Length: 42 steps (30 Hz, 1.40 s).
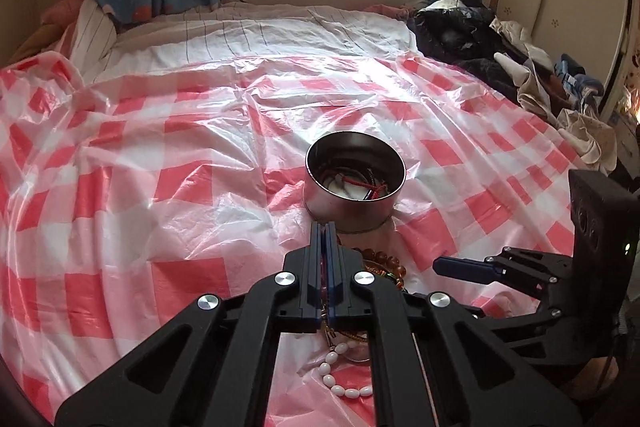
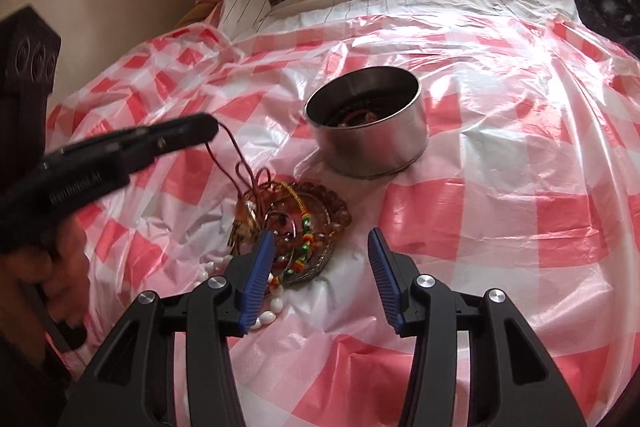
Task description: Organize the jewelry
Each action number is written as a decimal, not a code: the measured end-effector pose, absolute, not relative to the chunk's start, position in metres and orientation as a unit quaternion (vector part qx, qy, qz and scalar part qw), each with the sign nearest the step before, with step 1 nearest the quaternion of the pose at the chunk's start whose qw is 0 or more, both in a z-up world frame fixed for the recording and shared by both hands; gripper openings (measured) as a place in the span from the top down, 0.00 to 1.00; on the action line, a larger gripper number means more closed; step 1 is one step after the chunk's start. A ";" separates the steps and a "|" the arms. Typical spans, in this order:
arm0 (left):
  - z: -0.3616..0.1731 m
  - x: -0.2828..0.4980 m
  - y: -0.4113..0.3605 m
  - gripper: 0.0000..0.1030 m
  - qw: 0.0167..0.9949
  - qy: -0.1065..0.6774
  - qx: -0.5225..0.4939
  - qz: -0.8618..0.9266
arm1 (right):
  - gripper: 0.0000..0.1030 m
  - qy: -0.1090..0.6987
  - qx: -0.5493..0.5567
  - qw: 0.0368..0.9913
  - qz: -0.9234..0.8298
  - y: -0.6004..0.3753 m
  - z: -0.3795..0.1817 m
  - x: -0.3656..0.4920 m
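A: Item one, the landmark: round silver metal tin, lidless, upright on the red-and-white checked plastic sheet spread over the bed. Contents?

B: A red cord and pale pieces lie inside the tin in the left wrist view; finer detail cannot be told.

A: Item two, the loose jewelry.

B: One tangled heap on the sheet, on the near side of the tin and a little to its left, not touching it. It holds an amber bead bracelet, a strand with green, yellow and red beads, a metal bangle, and a string of white oval beads trailing away from the tin.

A: Item three, left hand-held gripper.

B: Clenched on a thin dark red cord, raised left of the tin. The cord hangs from its tip down into the heap. In its own camera the blue pads are pressed together, pointing at the tin.

A: Item four, right hand-held gripper.

B: Released, jaws wide apart, holding nothing. Its left pad stands just at the heap's near edge, on the side away from the tin.
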<state>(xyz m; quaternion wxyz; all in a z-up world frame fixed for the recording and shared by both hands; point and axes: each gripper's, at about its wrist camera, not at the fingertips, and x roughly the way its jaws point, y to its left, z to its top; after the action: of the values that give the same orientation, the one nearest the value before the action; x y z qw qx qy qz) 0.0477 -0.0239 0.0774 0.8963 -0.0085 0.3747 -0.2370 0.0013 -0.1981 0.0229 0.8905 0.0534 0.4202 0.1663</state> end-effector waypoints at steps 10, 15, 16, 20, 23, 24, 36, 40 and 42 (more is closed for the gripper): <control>0.102 0.042 0.001 0.98 0.908 0.330 -0.067 -0.247 | 0.91 0.431 0.025 0.884 0.180 -0.179 0.010 0.000; 0.094 0.047 0.001 0.98 0.906 0.347 -0.060 -0.233 | 0.91 0.388 0.022 0.904 0.178 -0.182 0.029 -0.008; 0.093 0.047 0.000 0.98 0.906 0.348 -0.057 -0.233 | 0.91 0.380 0.025 0.907 0.178 -0.185 0.033 -0.009; 0.091 0.046 -0.004 0.98 0.906 0.350 -0.047 -0.234 | 0.91 0.343 0.037 0.922 0.175 -0.194 0.048 -0.014; 0.088 0.046 -0.008 0.98 0.904 0.354 -0.041 -0.234 | 0.91 0.325 0.041 0.930 0.165 -0.199 0.057 -0.016; 0.087 0.046 -0.010 0.98 0.904 0.355 -0.037 -0.234 | 0.91 0.322 0.044 0.932 0.163 -0.201 0.059 -0.016; 0.078 0.043 -0.028 0.98 0.903 0.362 0.004 -0.231 | 0.91 0.316 0.060 0.934 0.159 -0.208 0.062 -0.015; 0.078 0.041 -0.031 0.98 0.905 0.359 0.020 -0.226 | 0.91 0.315 0.059 0.934 0.159 -0.208 0.062 -0.015; 0.078 0.040 -0.032 0.98 0.906 0.358 0.024 -0.225 | 0.91 0.315 0.060 0.934 0.159 -0.209 0.062 -0.015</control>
<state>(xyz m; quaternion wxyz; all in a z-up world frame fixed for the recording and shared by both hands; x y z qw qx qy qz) 0.0399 -0.0325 0.0779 0.9058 0.0242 0.3582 -0.2248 -0.0146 -0.2085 0.0619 0.9337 0.0601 0.3150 0.1591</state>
